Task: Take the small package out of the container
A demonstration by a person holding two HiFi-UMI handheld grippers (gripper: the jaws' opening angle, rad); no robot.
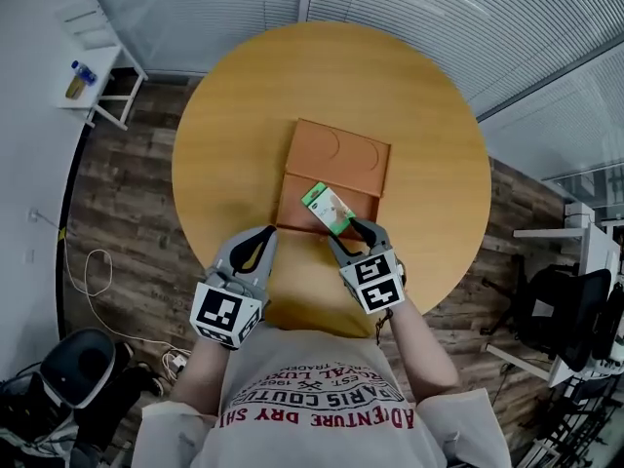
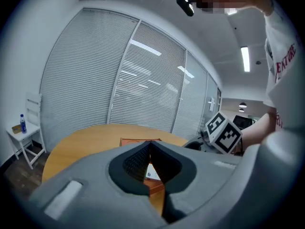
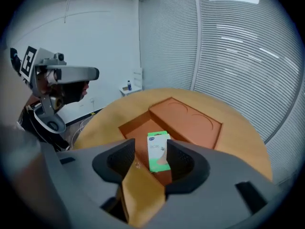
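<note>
An orange container lies open in the middle of the round wooden table [image 1: 234, 125], its tray [image 1: 295, 195] nearer to me and its lid [image 1: 341, 152] behind. The small green-and-white package [image 1: 328, 209] sits at the tray's near right corner. My right gripper [image 1: 348, 230] is open around it; in the right gripper view the package [image 3: 158, 149] stands between the pads, with a gap on its left side. My left gripper [image 1: 266, 234] hovers shut over the table's near edge, left of the tray, holding nothing. In the left gripper view its jaws [image 2: 150, 145] meet at the tips.
A white shelf [image 1: 93, 57] with a blue bottle [image 1: 82, 70] stands at the far left by the wall. Cables [image 1: 97, 276] lie on the wooden floor. Black office chairs stand at the lower left [image 1: 73, 369] and at the right [image 1: 561, 310]. Blinds cover the glass walls behind.
</note>
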